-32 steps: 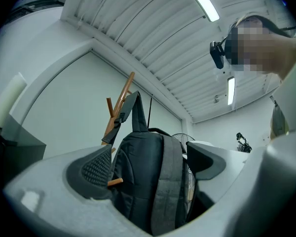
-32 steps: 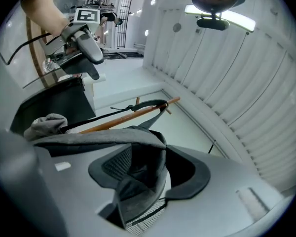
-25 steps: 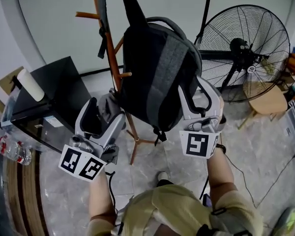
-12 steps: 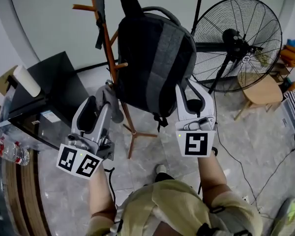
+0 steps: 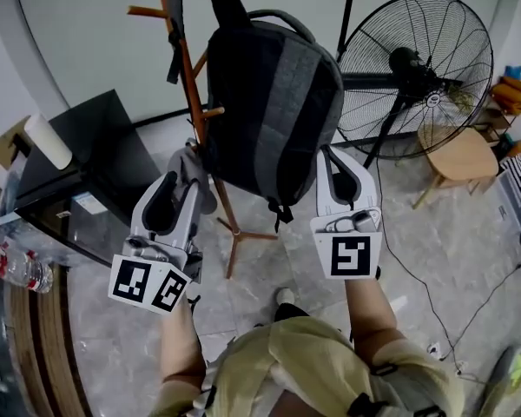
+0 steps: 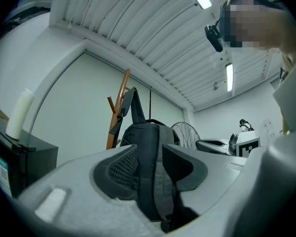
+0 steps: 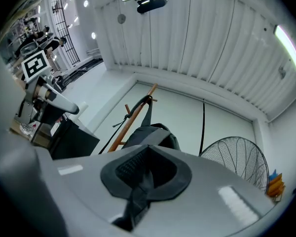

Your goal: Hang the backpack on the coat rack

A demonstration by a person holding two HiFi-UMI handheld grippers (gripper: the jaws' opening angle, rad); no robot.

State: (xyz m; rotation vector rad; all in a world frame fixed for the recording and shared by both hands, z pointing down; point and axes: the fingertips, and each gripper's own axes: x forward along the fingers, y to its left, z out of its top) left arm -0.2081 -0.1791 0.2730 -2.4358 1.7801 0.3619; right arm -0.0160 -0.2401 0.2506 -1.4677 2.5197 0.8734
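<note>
Backpack (image 5: 273,111): hangs by a dark strap from the top of the coat rack (image 5: 191,76), clear of the floor. It is dark woven fabric with a lighter grey panel down the middle and a rounded top.
Coat rack: slim reddish-brown wooden pole with short pegs and splayed feet, just left of the bag.
Left gripper (image 5: 191,165): at the bag's lower left edge. Its jaws are closing and nearly together, the ribbed pads pinching a padded strap (image 6: 150,181) of dark webbing over grey mesh.
Right gripper (image 5: 332,159): at the bag's lower right edge, with its jaws pressed together on a thin strap (image 7: 138,194) of dark webbing.
Marker cube (image 5: 347,254): black-and-white square code on the right gripper; the left one carries two.
Cabinet (image 5: 95,159): black and boxy, left of the rack. A white label (image 5: 89,205) on its front has print too small to read, and a white roll (image 5: 49,142) lies on top.
Fan (image 5: 417,68): round black wire cage on a stand, right of the bag.
Stool (image 5: 464,159): pale wood.
Floor (image 5: 269,272): glossy grey marbled tiles.
</note>
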